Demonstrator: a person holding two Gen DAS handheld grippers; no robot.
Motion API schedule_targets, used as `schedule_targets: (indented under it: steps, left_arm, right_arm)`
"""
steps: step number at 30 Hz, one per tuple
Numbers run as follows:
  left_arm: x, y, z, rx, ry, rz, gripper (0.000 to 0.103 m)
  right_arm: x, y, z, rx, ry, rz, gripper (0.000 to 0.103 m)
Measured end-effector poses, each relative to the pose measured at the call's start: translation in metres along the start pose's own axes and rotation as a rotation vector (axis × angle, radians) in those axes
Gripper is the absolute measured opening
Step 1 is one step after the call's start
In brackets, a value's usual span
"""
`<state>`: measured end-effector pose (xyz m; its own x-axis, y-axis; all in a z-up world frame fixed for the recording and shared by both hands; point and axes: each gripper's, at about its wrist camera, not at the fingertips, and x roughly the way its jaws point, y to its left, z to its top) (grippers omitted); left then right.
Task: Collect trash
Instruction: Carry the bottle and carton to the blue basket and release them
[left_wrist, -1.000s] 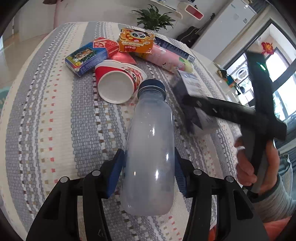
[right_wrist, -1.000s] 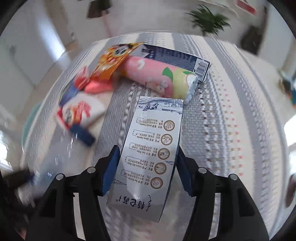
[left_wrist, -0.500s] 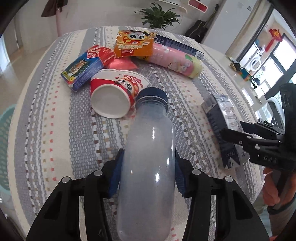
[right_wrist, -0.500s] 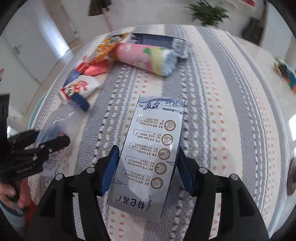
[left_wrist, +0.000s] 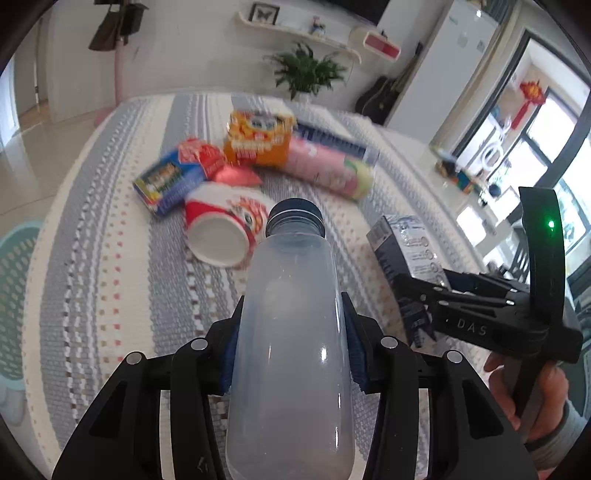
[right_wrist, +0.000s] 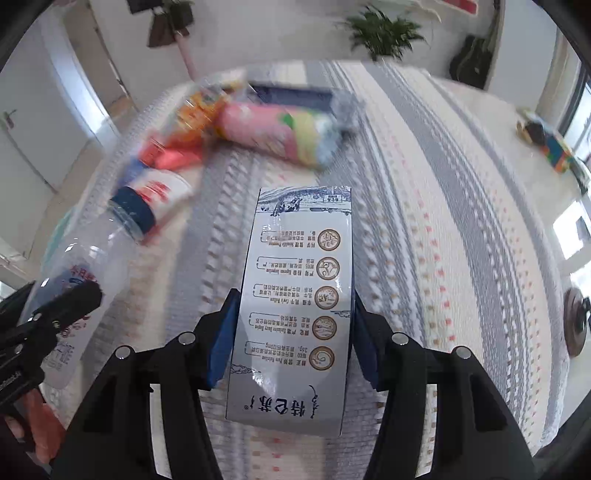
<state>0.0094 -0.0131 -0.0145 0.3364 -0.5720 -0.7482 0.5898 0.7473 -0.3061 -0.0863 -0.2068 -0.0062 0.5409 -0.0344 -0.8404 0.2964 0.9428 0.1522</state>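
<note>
Both of your grippers hold trash above the striped tablecloth (left_wrist: 110, 280).

At far left, a teal basket (left_wrist: 16, 295) shows past the table edge. Your left gripper (left_wrist: 291, 343) is clamped on the clear plastic bottle (left_wrist: 291, 354), cap forward. Ahead lie a paper cup (left_wrist: 225, 229), a blue packet (left_wrist: 173, 181), an orange box (left_wrist: 258, 138) and a pink tube (left_wrist: 328, 170). Your right gripper (right_wrist: 293, 332) is closed on the milk carton (right_wrist: 295, 314).

I've got a frosted, glossy plastic bottle (left_wrist: 291, 354), a slick printed carton (right_wrist: 295, 314), and rough woven cloth (left_wrist: 110, 288) covering the tabletop.
</note>
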Motion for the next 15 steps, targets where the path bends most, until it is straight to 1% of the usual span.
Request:
schedule_targets:
  steps: [1, 2, 4, 6, 7, 11, 14, 15]
  left_arm:
    - [-0.008, 0.003, 0.001, -0.007, -0.019, -0.004, 0.044]
    - [-0.018, 0.008, 0.003, -0.017, -0.043, -0.005, 0.044]
    - [-0.045, 0.021, 0.010, -0.043, -0.103, 0.013, 0.044]
    - [-0.070, 0.031, 0.017, -0.068, -0.159, 0.032, 0.044]
    - [-0.083, 0.039, 0.020, -0.082, -0.187, 0.043, 0.044]
    - [-0.129, 0.073, 0.029, -0.136, -0.274, 0.105, 0.044]
    - [-0.159, 0.108, 0.030, -0.204, -0.326, 0.162, 0.044]
    - [-0.170, 0.127, 0.028, -0.243, -0.344, 0.188, 0.044]
  right_arm:
    - [-0.006, 0.005, 0.003, -0.014, -0.024, 0.004, 0.053]
    - [-0.019, 0.016, 0.010, -0.044, -0.065, 0.008, 0.053]
    - [-0.037, 0.035, 0.018, -0.090, -0.117, 0.024, 0.053]
    - [-0.053, 0.065, 0.031, -0.148, -0.167, 0.058, 0.053]
    - [-0.058, 0.075, 0.036, -0.167, -0.181, 0.070, 0.053]
    - [-0.072, 0.141, 0.059, -0.265, -0.231, 0.163, 0.053]
    - [-0.070, 0.196, 0.070, -0.332, -0.248, 0.230, 0.053]
    - [-0.069, 0.210, 0.072, -0.349, -0.248, 0.252, 0.053]
